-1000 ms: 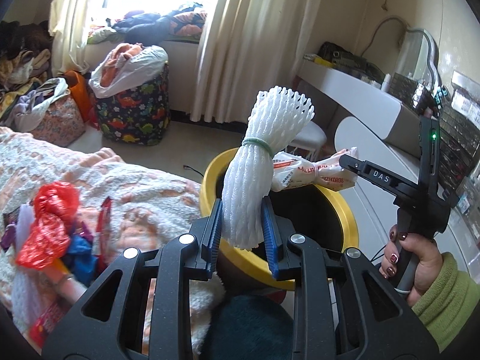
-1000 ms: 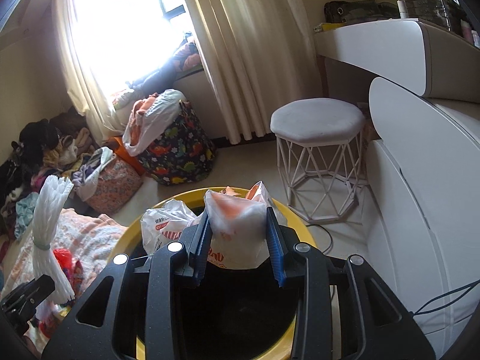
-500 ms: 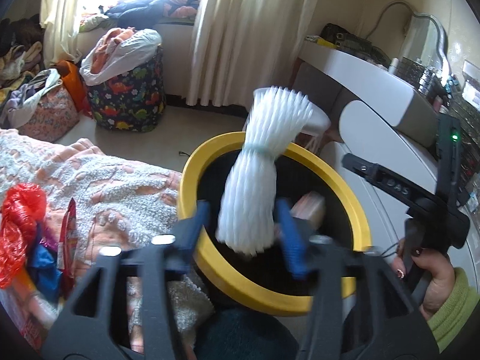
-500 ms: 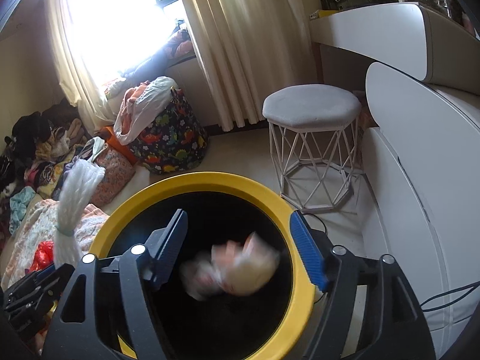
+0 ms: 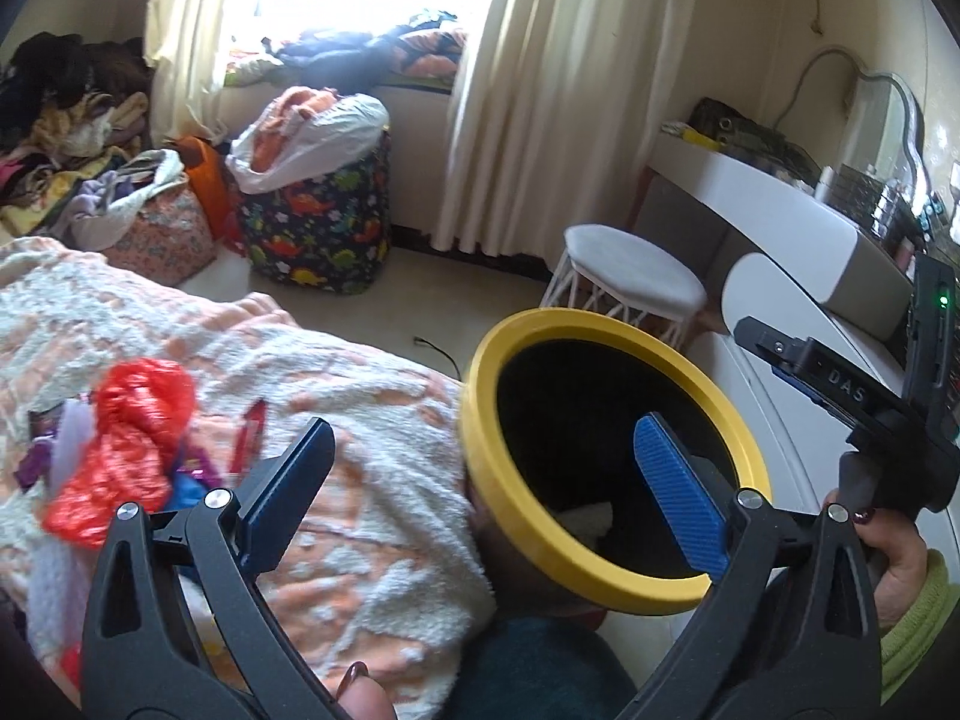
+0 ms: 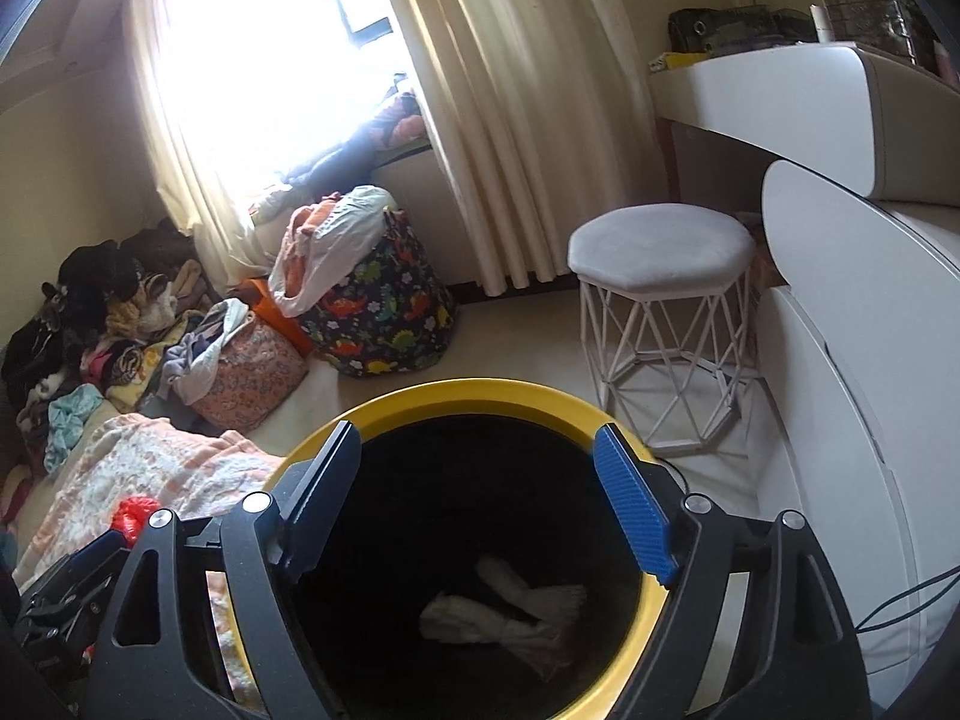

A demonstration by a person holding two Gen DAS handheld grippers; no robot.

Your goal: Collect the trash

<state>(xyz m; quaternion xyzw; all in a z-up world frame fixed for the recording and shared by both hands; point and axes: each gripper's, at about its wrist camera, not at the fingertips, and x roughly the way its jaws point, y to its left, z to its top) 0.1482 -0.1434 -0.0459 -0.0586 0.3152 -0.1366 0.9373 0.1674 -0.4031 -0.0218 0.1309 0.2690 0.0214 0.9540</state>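
Fuzzy orange-white blanket [image 5: 360, 420] on the left with red plastic bag [image 5: 120, 450] on it, yellow-rimmed black bin [image 6: 510, 402] beside it. Left gripper [image 5: 480, 480] and right gripper [image 6: 480, 492] both spread wide, jaws just opening, nothing between them. White foam-net bundle [image 6: 510, 612] lies at bin bottom.

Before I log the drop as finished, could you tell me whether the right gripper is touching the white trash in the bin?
Apart. The right wrist view shows the right gripper empty above the white trash on the bin's bottom.
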